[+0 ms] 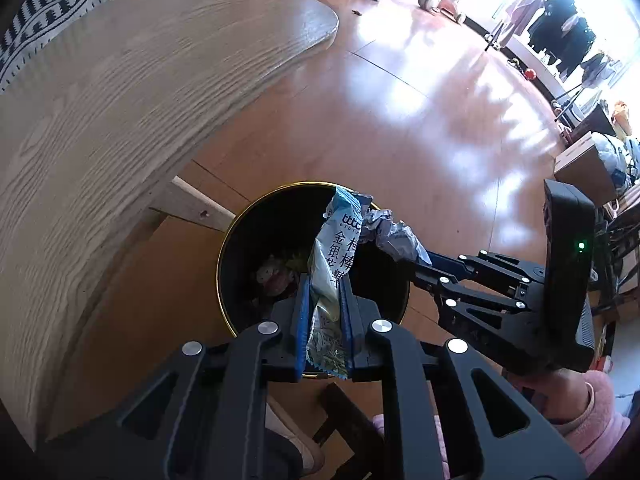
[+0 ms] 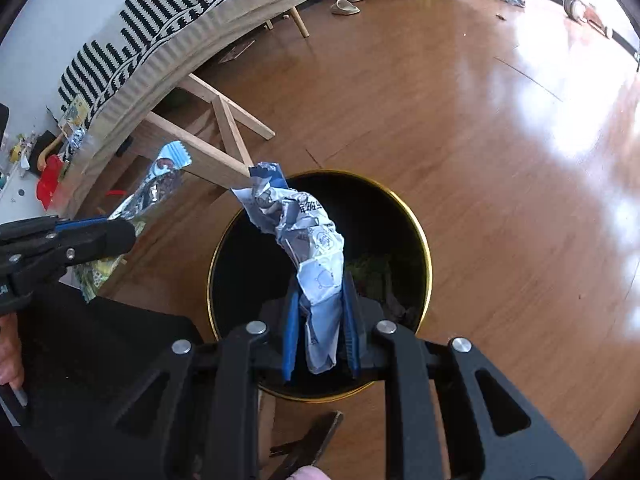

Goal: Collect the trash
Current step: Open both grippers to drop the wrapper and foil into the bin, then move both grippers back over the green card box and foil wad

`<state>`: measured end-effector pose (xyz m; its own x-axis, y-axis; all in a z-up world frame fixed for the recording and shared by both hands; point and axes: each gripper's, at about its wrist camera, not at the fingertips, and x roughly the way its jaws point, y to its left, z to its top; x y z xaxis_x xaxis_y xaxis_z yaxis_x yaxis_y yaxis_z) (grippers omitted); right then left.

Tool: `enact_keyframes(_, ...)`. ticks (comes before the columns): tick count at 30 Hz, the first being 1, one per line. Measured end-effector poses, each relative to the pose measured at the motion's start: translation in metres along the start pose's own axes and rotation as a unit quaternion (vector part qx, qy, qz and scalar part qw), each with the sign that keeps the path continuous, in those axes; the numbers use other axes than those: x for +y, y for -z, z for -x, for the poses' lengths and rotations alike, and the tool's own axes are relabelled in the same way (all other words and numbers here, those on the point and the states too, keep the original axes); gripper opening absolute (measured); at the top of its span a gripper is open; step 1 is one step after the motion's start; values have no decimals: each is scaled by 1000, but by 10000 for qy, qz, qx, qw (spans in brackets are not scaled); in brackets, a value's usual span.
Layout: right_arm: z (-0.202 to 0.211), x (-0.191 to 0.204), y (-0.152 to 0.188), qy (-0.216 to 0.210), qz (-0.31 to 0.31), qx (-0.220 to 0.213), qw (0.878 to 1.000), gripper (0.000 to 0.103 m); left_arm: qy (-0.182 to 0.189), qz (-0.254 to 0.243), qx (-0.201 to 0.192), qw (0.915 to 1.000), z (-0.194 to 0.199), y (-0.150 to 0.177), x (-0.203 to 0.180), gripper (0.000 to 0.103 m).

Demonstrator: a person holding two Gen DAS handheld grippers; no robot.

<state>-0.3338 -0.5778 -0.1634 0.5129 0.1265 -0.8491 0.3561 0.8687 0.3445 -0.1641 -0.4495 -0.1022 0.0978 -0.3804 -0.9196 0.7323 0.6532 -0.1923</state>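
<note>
My left gripper is shut on a pale blue snack wrapper with Chinese print, held over the black trash bin with a gold rim. My right gripper is shut on a crumpled white and blue wrapper, held over the same bin. In the left wrist view the right gripper comes in from the right with its crumpled wrapper. In the right wrist view the left gripper comes in from the left with its wrapper. Some trash lies at the bottom of the bin.
A wooden table stands to the left of the bin, with light wooden legs close to it. The shiny wooden floor stretches beyond. A dark chair part and my feet are below the grippers. A striped sofa lies behind the table.
</note>
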Motion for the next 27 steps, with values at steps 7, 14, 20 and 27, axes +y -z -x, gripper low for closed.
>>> enact_keyframes(7,2,-1,2,-116,-15,-72,9999,34,-32,46,62,10000,0,-2,0,21)
enact_keyframes(14,11,5,0,191,349,-14,9992,96,67,123,-418,9990,18,-3,2,97)
enact_keyframes(20,18,-5,-7,350,-10,-100,9993,96,385,463,-1374,9887,78,-12,24,97)
enact_keyframes(27,36,37,-58,-90,-110,-552,9984,96,-508,635,-2462,9658,193,-5,128,97)
